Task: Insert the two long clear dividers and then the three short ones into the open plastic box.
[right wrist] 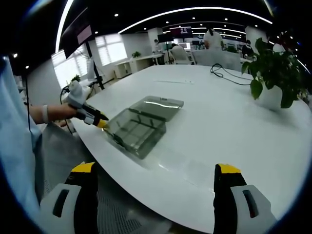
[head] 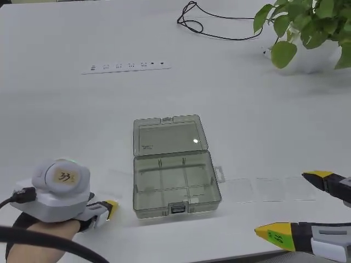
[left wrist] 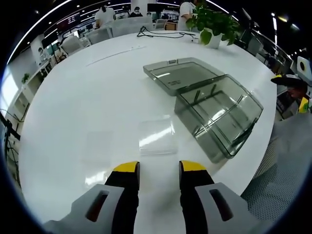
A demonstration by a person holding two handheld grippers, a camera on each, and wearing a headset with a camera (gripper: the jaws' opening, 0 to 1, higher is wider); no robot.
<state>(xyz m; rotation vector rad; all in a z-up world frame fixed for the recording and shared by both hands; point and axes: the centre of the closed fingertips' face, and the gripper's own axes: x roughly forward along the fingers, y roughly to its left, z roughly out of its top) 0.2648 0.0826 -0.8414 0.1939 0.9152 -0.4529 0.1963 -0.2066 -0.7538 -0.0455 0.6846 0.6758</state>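
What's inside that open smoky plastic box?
The smoky grey plastic box holds no loose items; faint ribs line its walls. Whether anything clear stands inside, I cannot tell.

You are facing a white table (head: 247, 120), open box (head: 174, 186) lying near its edge, clear sheets (head: 266, 190) lying beside it, cable (head: 193, 22) and plant (head: 307, 27) sitting farther back.

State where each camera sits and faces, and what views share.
Head view: overhead, looking down at the open box; left gripper, right gripper and a hand show.
Left gripper view: on the left gripper, facing a clear divider and the box; own jaws show.
Right gripper view: on the right gripper, facing the box; own jaws show.
Shared: all see the box.
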